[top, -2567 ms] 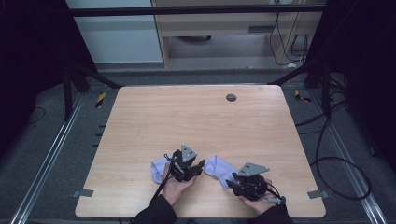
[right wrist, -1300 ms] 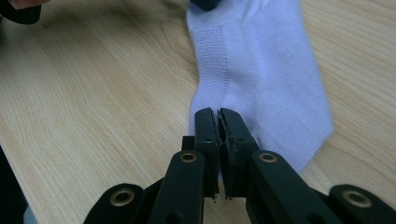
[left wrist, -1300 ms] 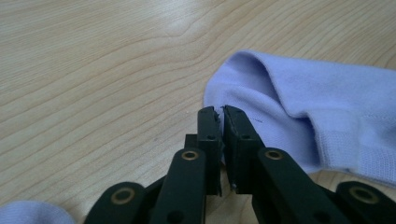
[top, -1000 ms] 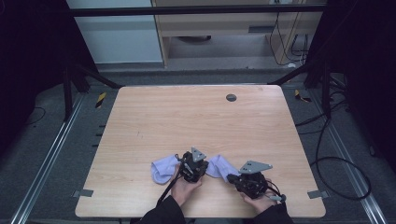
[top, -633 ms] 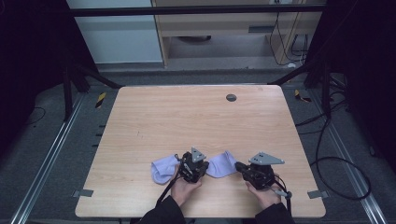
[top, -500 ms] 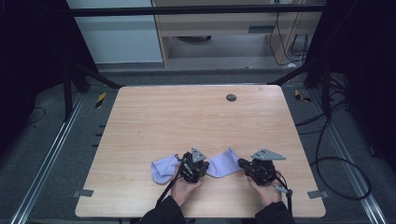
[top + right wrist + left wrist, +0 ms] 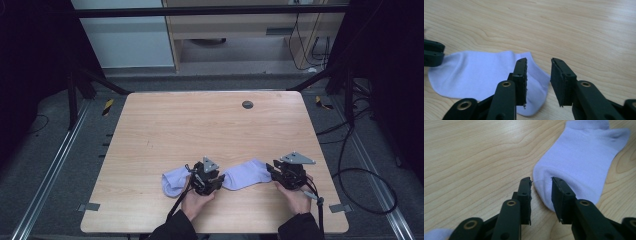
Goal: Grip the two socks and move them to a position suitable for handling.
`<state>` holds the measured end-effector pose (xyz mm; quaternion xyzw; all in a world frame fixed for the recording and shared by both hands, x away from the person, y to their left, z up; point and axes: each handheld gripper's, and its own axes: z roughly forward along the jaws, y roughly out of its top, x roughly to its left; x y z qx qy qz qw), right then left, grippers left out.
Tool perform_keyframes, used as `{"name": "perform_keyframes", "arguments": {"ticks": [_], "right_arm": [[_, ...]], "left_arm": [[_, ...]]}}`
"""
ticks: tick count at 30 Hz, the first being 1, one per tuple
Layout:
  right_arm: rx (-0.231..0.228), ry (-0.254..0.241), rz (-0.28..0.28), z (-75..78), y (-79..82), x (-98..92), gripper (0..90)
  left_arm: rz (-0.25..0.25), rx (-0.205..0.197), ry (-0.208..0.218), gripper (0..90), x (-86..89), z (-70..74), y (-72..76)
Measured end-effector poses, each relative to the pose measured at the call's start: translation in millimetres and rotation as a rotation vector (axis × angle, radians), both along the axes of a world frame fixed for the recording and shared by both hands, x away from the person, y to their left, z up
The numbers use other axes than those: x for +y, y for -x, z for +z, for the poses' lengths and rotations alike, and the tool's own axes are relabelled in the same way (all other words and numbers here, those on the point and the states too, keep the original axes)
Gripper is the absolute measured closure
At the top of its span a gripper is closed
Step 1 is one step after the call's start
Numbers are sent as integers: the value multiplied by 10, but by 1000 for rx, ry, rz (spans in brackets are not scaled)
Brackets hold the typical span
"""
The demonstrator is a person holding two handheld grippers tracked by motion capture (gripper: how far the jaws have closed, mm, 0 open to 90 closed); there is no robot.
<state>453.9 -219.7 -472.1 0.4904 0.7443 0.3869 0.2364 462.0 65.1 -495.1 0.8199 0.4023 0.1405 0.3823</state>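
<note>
Your right gripper (image 7: 274,170) has moved right off the sock (image 7: 245,174); both it and your left gripper (image 7: 216,179) have just been opening, now spread, holding nothing.

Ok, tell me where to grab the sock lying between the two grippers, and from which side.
Probably best at its two ends. The sock lies flat and stretched out on the table. The left gripper already has the rounded toe end between its open jaws, and the right gripper sits at the cuff end. Come in low along the tabletop and pinch each edge.
</note>
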Motion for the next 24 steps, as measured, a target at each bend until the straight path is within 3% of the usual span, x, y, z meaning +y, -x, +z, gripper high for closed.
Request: {"name": "perform_keyframes", "arguments": {"ticks": [2,6,8,14,18,20,24], "right_arm": [[17,6,-2,-24,-12,-17,639],[104,36,21,-172,-82,-40,637],[112,41,25,-189,-94,-35,638],[154,53,43,-257,-141,-8,724],[166,39,55,-254,-127,15,869],[165,52,52,-237,-118,32,876],[129,27,43,-129,-18,3,879]], "left_arm": [[3,2,-9,653,6,-2,0],[14,15,-7,649,2,-30,-7],[10,22,-11,657,2,-36,-11],[14,22,-8,797,-18,-48,8],[9,27,-7,882,-34,-46,6],[7,30,1,885,-36,-35,1],[-4,17,35,886,-42,42,-52]]}}
